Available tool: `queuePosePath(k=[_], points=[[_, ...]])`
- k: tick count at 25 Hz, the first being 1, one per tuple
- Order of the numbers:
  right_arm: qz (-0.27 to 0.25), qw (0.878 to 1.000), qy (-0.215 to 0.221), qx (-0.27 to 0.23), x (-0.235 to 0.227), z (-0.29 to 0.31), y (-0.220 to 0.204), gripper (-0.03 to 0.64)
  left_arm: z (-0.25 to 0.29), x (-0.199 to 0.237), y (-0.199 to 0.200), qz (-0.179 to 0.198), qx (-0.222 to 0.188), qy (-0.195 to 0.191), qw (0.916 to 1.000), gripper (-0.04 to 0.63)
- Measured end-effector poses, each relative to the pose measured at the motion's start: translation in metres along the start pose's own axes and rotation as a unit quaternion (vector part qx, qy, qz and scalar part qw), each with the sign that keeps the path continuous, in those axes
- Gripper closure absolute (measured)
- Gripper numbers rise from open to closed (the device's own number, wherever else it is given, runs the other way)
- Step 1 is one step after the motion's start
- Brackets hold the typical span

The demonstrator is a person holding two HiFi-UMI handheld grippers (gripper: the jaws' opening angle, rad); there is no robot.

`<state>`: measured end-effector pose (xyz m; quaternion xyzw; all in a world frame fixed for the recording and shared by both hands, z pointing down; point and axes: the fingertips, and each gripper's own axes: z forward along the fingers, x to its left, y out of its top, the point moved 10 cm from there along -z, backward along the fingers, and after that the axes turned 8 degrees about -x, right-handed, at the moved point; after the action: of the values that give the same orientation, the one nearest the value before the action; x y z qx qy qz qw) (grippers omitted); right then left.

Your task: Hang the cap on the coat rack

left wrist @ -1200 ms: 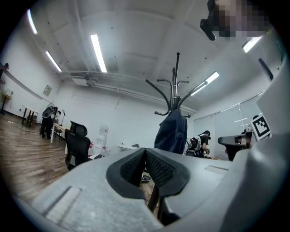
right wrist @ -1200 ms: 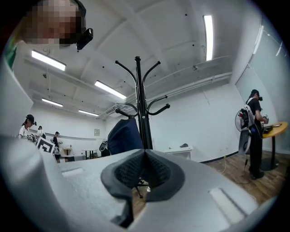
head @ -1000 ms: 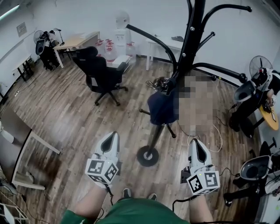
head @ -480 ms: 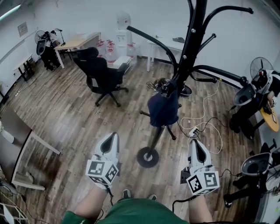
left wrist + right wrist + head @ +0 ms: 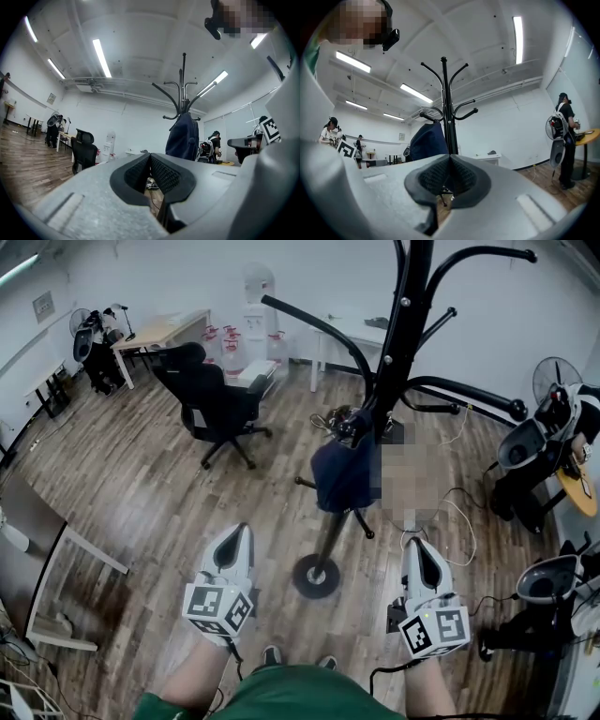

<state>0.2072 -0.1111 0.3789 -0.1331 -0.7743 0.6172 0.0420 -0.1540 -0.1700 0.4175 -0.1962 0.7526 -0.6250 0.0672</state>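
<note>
Left gripper (image 5: pixel 236 538) and right gripper (image 5: pixel 420 549): jaws together, empty.
I see the navy cap (image 5: pixel 343 474) hanging on the coat rack (image 5: pixel 405 315) (square markers on both cubes); open wood floor (image 5: pixel 141 474) surrounds its base.

The wood-plank floor (image 5: pixel 141 474) carries everything here. The coat rack (image 5: pixel 401 324) stands on it by a round black base (image 5: pixel 316 576), just below the middle of the head view. A black office chair (image 5: pixel 214 404) sits on its castors at about 10 o'clock, with a wooden desk (image 5: pixel 161 331) farther off at 11. A white cable (image 5: pixel 464 518) trails loose over the planks at 3 o'clock. A second desk (image 5: pixel 28 512) on white legs stands at 8 o'clock.
</note>
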Motion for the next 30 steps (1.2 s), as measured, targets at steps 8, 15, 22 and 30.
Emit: queuePosePath(k=[8, 15, 22, 30], points=[[-0.021, 1.0, 0.002, -0.012, 0.004, -0.001, 0.004, 0.614, 0.0, 0.001, -0.002, -0.001, 0.003, 0.001, 1.0, 0.584], [-0.019, 1.0, 0.003, -0.019, 0.006, -0.003, 0.007, 0.614, 0.0, 0.001, -0.003, 0.0, 0.006, 0.002, 1.0, 0.584], [-0.025, 1.0, 0.002, -0.018, 0.008, -0.006, 0.008, 0.614, -0.002, 0.0, -0.003, 0.001, 0.008, 0.002, 1.0, 0.584], [-0.03, 0.999, 0.007, -0.015, 0.011, -0.008, 0.009, 0.614, -0.002, -0.001, -0.001, 0.003, 0.01, -0.002, 0.9999, 0.584]])
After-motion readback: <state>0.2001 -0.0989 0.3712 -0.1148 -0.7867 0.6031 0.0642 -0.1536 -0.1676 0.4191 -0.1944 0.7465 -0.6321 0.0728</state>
